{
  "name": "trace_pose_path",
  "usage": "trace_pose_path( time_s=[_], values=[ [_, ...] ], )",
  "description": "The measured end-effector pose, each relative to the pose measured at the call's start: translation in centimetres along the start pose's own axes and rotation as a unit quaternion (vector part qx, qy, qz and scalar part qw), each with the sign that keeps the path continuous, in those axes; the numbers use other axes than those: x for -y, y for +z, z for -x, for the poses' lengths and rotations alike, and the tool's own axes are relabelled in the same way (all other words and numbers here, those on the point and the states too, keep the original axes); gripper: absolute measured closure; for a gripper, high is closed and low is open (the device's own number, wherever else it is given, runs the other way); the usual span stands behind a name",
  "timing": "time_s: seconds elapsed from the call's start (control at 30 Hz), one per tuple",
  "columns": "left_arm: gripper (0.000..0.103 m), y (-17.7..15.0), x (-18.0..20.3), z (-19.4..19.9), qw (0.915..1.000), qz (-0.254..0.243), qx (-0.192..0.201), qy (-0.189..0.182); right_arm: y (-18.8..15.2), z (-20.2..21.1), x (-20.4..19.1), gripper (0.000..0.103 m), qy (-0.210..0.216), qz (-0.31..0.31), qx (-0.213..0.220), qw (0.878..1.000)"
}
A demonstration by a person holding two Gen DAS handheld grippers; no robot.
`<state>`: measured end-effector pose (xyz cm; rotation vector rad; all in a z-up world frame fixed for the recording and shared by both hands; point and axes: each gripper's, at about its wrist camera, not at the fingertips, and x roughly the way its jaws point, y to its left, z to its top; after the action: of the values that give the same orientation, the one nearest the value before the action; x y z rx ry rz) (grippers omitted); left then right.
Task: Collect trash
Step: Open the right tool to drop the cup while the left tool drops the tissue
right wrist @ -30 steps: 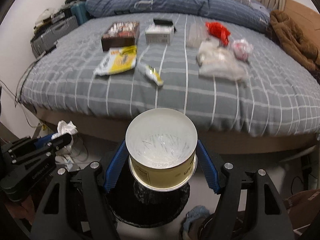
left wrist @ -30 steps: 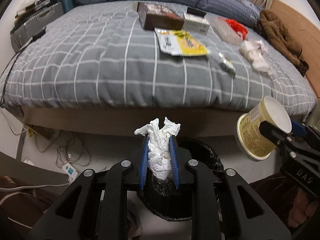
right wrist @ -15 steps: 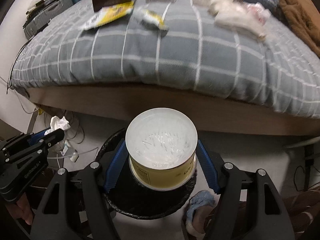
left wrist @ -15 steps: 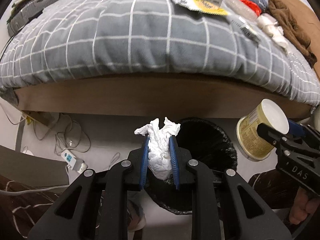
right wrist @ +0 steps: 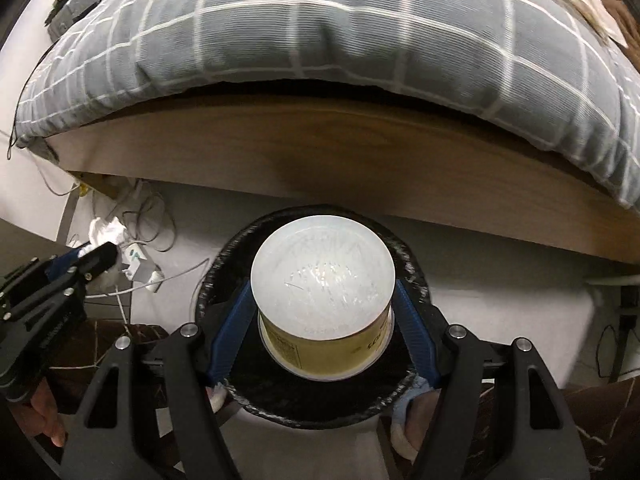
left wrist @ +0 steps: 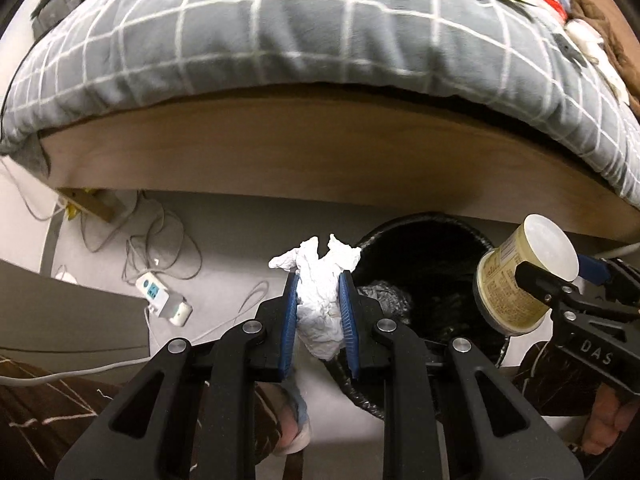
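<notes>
Left gripper [left wrist: 319, 312]: clamped narrow on a crumpled white tissue [left wrist: 318, 300]; the wad sticks out above the blue pads.
Right gripper [right wrist: 325, 320]: jaws wide, pressed on the sides of a yellow tub [right wrist: 325, 304], pale lid facing the camera.
Bin [right wrist: 416, 280]: black-lined, on the floor at the foot of the bed [right wrist: 320, 40]; some crumpled item already inside, identity unclear in the dark.
Tub position: directly over the bin mouth in the right wrist view.
Tissue position: over the bin's left rim in the left wrist view, not clearly inside the opening.
Risk 1: if released here, the tissue may catch the rim and drop to the floor beside the power strip [left wrist: 162, 300] and cables; cause would be the off-centre left hand.
Risk 2: the tub is broad against the opening; a tilted release could lodge it on the rim.
Pose: both grippers point steeply down, side by side; bare fingers [left wrist: 604, 428] visible on the right handle.
</notes>
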<state>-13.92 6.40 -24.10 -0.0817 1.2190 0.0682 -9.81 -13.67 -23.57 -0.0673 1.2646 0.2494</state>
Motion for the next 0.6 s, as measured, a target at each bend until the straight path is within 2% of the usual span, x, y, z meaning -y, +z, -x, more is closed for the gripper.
trace_pose_path(
  time_s=[0.07,0.1,0.13,0.17,0.37,0.6],
  values=[
    [0.083,0.0,-0.3,-0.1,1.0000,0.004,-0.001,0.002,0.2,0.1,-0.5,0.034,-0.003,0.008,0.005,1.000],
    [0.083,-0.1,-0.4,-0.1,1.0000,0.004,-0.001,0.001,0.3,0.0,-0.6,0.029,-0.005,0.010,0.006,1.000],
    [0.083,-0.1,-0.3,-0.2,1.0000,0.003,-0.002,0.000,0.3,0.1,-0.7,0.021,-0.005,0.010,0.008,1.000],
    [0.083,-0.2,-0.4,-0.3,1.0000,0.002,-0.002,0.000,0.2,0.3,-0.2,0.018,-0.005,0.009,0.011,1.000],
    [0.083,0.2,1.1,-1.1,0.9997,-0.020,-0.006,-0.011,-0.3,0.8,1.8,0.011,-0.027,-0.013,0.019,0.999],
    [0.083,0.5,4.6,-2.3,0.9984,-0.045,-0.021,-0.029,-1.7,0.8,5.0,0.009,-0.056,-0.040,0.016,0.997]
  ],
)
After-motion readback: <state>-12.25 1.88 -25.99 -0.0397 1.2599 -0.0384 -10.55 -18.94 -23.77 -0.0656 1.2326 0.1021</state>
